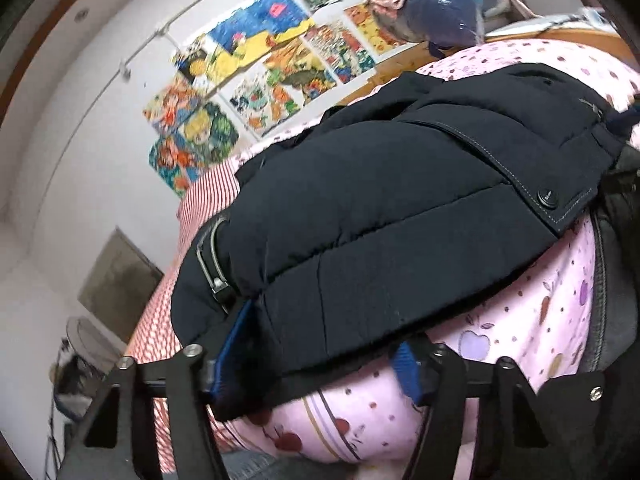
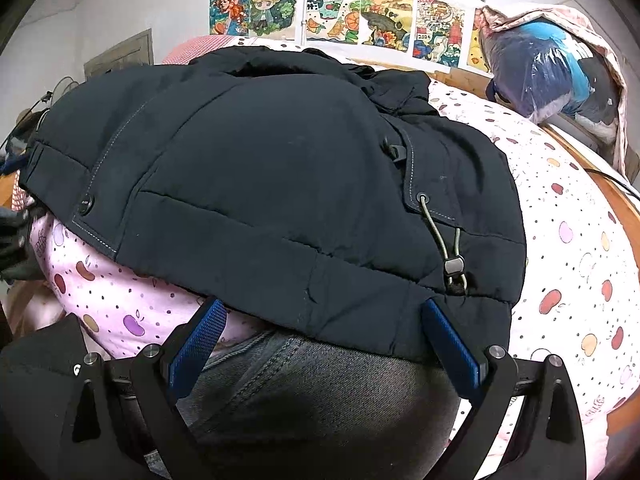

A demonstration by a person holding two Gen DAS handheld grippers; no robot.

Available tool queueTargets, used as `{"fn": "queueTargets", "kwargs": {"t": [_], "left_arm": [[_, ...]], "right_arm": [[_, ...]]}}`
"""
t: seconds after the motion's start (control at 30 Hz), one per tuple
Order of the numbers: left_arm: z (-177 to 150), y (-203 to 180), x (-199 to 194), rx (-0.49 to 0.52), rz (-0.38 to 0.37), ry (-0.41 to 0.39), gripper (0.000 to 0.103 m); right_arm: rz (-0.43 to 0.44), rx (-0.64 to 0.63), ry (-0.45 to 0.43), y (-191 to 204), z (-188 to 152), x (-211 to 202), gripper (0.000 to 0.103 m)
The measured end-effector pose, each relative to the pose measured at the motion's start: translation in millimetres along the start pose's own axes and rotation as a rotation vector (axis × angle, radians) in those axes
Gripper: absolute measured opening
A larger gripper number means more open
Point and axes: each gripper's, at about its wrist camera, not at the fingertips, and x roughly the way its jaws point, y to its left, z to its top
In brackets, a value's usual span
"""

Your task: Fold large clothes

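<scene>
One dark navy padded jacket [image 1: 380, 208] lies bulked on the bed's pink fruit-print quilt [image 1: 532, 312], hem toward the cameras; bare quilt stays open to the right [image 2: 568, 248].

Left tool [image 1: 316, 364]: two blue ribbed pads, jaws wide, the left pad [image 1: 232, 344] partly tucked under the jacket's hem, the right pad just beside its edge; nothing clamped.

Right tool [image 2: 324, 344]: two blue pads [image 2: 450, 344], jaws wide, both tips touching the hem edge, not closed on it.

Jacket fittings counted in the right view: one snap button [image 2: 85, 203], one elastic drawcord with toggle [image 2: 452, 266]. Quilted, matte, stitched seams.

Red-striped sheet [image 1: 200, 200] at left. Several colourful drawings [image 2: 360, 8] on the wall. One plastic-wrapped bundle [image 2: 548, 68] at far right.
</scene>
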Motion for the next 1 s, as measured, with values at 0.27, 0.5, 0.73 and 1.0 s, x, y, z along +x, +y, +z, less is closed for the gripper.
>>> {"fn": "queueTargets", "kwargs": {"t": [0.27,0.5,0.73,1.0], "left_arm": [[10.8,31.2,-14.3,-0.115,-0.058,-0.099,0.019],[28.6,54.7,-15.7,-0.183,-0.112,-0.125,0.015],[44.6,73.6,-10.0,-0.237,-0.150,-0.141,0.013],[43.1,72.2,-11.8,-0.247,-0.157,-0.143,0.013]], "right_arm": [[-0.035,-0.046,-0.007,5.1,1.6,0.3,0.096],[-0.130,-0.173,-0.027,27.2,1.9,-2.5,0.096],[-0.228,-0.249,0.008,44.8,6.4,0.8,0.096],[-0.302,-0.248,-0.059,44.3,9.6,-7.6,0.066]]}}
